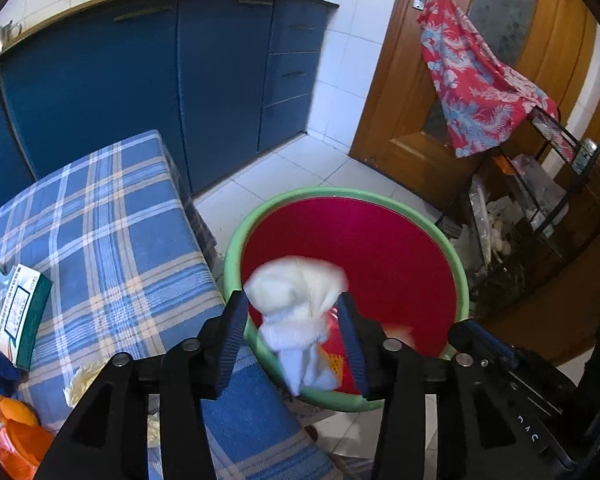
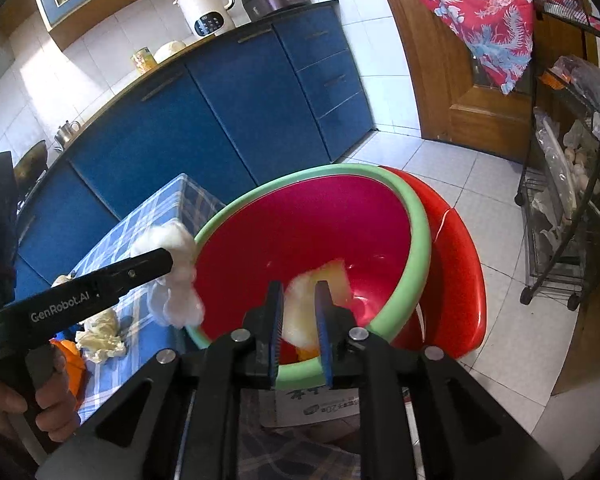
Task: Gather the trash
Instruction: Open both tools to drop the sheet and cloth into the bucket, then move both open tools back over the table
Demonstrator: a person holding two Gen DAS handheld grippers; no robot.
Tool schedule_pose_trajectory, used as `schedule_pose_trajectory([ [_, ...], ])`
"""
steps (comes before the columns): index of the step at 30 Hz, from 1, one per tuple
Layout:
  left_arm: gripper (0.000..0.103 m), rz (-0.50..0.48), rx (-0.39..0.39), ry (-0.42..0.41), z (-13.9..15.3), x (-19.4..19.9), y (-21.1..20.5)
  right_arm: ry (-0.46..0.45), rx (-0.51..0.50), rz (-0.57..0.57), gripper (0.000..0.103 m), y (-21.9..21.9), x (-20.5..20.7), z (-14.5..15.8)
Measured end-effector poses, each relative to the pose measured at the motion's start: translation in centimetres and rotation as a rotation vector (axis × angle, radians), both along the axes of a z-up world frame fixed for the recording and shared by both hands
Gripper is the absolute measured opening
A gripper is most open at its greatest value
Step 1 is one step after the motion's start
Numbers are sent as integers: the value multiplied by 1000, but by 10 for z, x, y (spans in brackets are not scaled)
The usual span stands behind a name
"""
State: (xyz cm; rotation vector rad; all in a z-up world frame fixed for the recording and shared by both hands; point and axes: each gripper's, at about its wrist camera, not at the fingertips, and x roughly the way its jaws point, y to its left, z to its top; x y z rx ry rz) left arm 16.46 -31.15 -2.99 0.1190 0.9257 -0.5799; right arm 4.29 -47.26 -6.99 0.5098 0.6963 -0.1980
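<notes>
Room: a kitchen with blue cabinet fronts [image 1: 148, 80], white floor tiles [image 1: 300, 168] and a wooden door [image 1: 412, 120].
Counter: the counter [image 1: 100, 216] wore a blue checked cloth.
Basin: a red plastic basin with green rim [image 1: 380, 256] stood beside it.
Left tool [image 1: 296, 336]: the jaws stood apart, a white crumpled tissue wad [image 1: 296, 300] loose between them, over the basin edge.
Right tool [image 2: 299, 312]: clamped on a second white paper wad [image 2: 298, 308] above the basin.

Blue cabinets [image 1: 148, 92] stand against the white-tiled wall [image 1: 352, 20]; right of the cabinets, a wooden door [image 1: 412, 120]; below, pale floor tiles [image 1: 284, 172].
</notes>
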Motion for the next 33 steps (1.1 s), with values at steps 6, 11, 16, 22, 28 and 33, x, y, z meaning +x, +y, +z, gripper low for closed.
schedule_pose_trajectory([
  [6,52,18,-1,1,3,2,5,-4,8,-9,19,-1,-2,-1],
  [11,52,19,-9,-9,11,-5,11,-16,10,-13,21,1,-7,3],
  [16,52,25,-24,-25,23,-15,21,-41,21,-9,29,7,-15,12],
  [22,52,51,-44,-48,39,-26,44,-69,20,2,33,20,-24,27],
  [28,52,98,-63,-74,52,-37,77,-98,9,14,44,39,-32,45],
  [33,52,142,-77,-93,60,-43,108,-114,9,36,48,58,-34,56],
])
